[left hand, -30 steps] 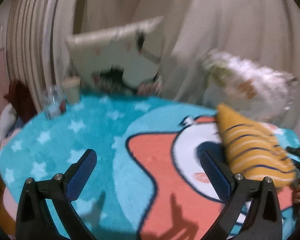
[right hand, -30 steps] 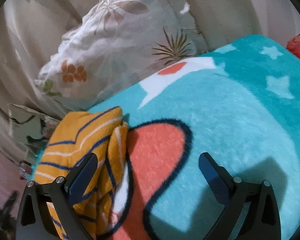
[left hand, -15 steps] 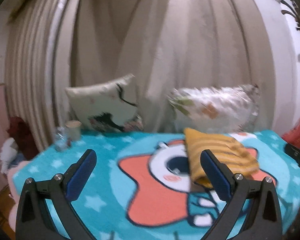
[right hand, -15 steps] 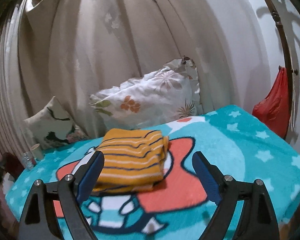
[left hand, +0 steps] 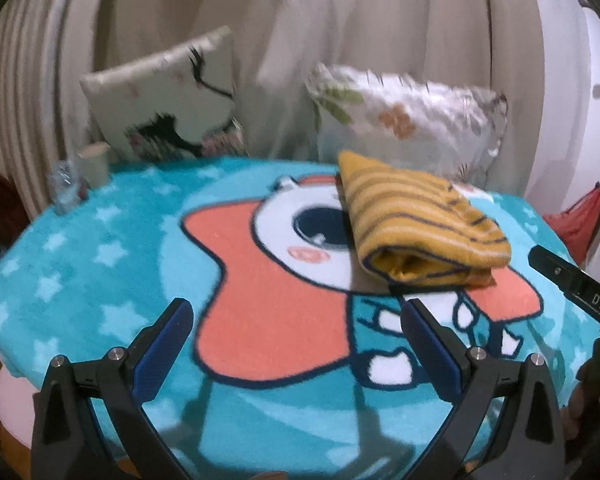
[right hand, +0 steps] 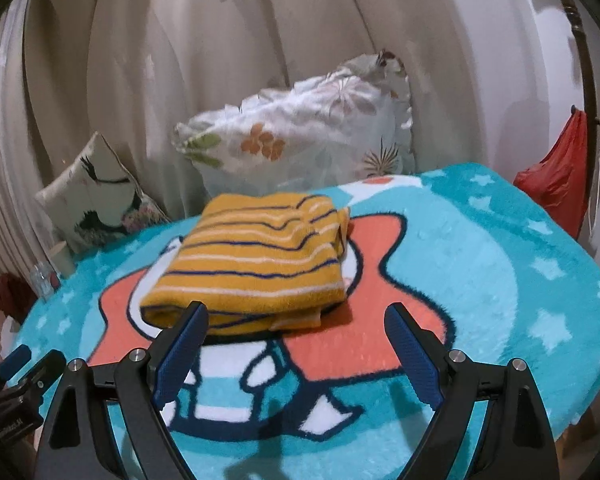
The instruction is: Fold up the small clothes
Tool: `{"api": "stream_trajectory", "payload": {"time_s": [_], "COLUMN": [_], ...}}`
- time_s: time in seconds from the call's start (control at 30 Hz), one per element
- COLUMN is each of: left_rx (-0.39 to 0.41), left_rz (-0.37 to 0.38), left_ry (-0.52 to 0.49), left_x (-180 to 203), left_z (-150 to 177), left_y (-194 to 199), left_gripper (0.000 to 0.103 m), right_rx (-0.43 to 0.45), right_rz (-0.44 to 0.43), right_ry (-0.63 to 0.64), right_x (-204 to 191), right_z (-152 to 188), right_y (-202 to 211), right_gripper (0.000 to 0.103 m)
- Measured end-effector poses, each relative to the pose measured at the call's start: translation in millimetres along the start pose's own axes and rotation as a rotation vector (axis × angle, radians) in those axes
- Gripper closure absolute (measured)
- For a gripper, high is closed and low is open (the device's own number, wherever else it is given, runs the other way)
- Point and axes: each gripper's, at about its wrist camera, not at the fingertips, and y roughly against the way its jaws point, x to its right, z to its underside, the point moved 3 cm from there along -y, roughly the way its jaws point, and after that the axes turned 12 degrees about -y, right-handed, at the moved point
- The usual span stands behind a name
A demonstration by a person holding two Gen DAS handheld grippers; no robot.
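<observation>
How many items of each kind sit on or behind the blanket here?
Folded garment: 1
Pillows: 2 (crane one, floral one)
Cup: 1
Clear jar: 1
Red bag: 1
Total: 6

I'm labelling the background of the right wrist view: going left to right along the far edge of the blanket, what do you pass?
Clear glass → beige cup → crane-print cushion → floral pillow → red bag.
</observation>
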Motion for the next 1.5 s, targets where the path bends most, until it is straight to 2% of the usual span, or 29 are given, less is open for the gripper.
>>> {"api": "stream_trajectory", "payload": {"time_s": [0.2,0.6,1.17,1.5], "left_rx": [-0.092,-0.165,-0.255,-0.217], "left_rz": [0.003,0.012,0.028,0.031], "left_ry": [-0.026,-0.092,-0.077,-0.063], "left_x": [19.4,52.6,52.9,52.3], "left_z": [0.0,-1.8,13.8,15.5], "left_y": [-30.6,-62.5,-89.3,-96.0], "left_gripper": [0.0,0.0,0.0,0.0], "right_rx": [-0.041,-0.048,-0.1,-0.155], "right_rz": [0.02,0.049,0.004,-0.004], "right_ry": [0.005,0.015,-0.038,-0.076], "right_x": [11.0,32.6,44.4,49.6], "right_z": [-1.2,1.1,6.7,8.9], "right_y": [-29.6,-55.8,-72.9,-84.5], "right_gripper": [0.01,0.01,0.01,0.01]}}
